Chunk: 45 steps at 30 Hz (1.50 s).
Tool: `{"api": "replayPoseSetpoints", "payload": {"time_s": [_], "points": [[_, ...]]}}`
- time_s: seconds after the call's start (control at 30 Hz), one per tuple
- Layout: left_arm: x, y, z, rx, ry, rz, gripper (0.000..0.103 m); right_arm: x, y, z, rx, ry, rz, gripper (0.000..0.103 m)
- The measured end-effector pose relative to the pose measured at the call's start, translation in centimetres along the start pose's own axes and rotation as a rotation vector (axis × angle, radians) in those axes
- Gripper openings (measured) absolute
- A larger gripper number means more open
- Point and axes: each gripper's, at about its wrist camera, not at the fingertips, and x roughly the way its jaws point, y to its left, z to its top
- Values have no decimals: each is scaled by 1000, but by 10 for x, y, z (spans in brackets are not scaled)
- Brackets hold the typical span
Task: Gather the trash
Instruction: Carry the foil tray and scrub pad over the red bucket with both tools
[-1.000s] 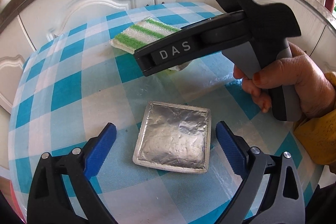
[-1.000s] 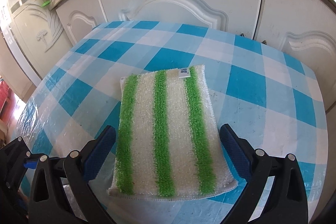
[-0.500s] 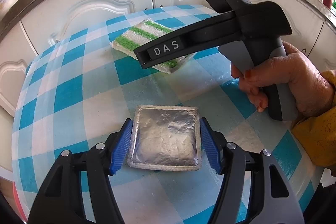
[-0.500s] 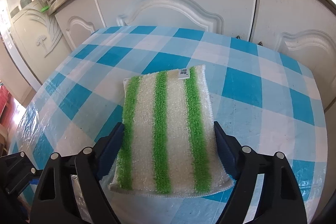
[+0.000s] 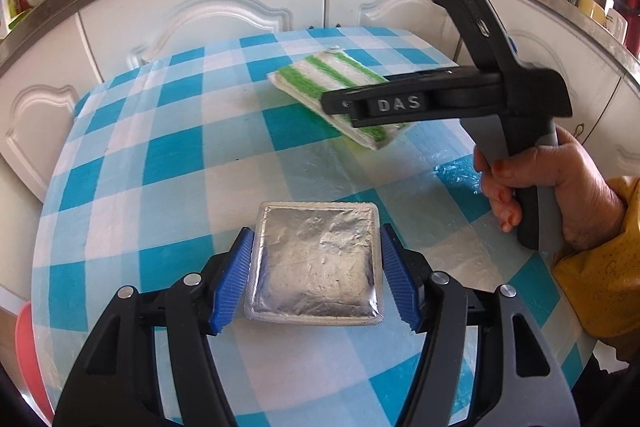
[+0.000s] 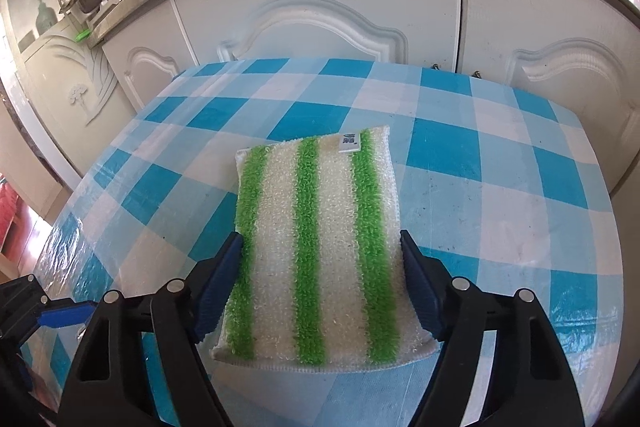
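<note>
Blue-and-white checked cloth covers the table [image 5: 168,163], which stands against white cabinet doors [image 6: 320,19]. On its far part lies a green-striped sponge cloth [image 6: 312,239], flanked by the right gripper [image 6: 320,287], whose jaws are closing and whose blue pads already touch the cloth's long edges. Nearer, a square foil packet [image 5: 316,263] sits between the blue pads of the left gripper [image 5: 316,279], clamped by both sides. A hand [image 5: 560,195] with a yellow sleeve [image 5: 600,287] holds the right gripper's handle.
</note>
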Motion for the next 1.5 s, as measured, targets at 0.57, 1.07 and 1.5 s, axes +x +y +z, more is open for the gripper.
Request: {"api": "replayPoseSetpoints", "payload": {"time_s": [0.57,1.07,1.5], "points": [[-35,45,-41,-133,-39,19,64,-43,10,-47,115,-65,-23,75],[-73,90,-79,-246,-97,70,64,-69,51,-75,134,-79,3,74],[-109,132,-108,-342,-152,153,64,-77,96,-83,123,-50,69,74]]}}
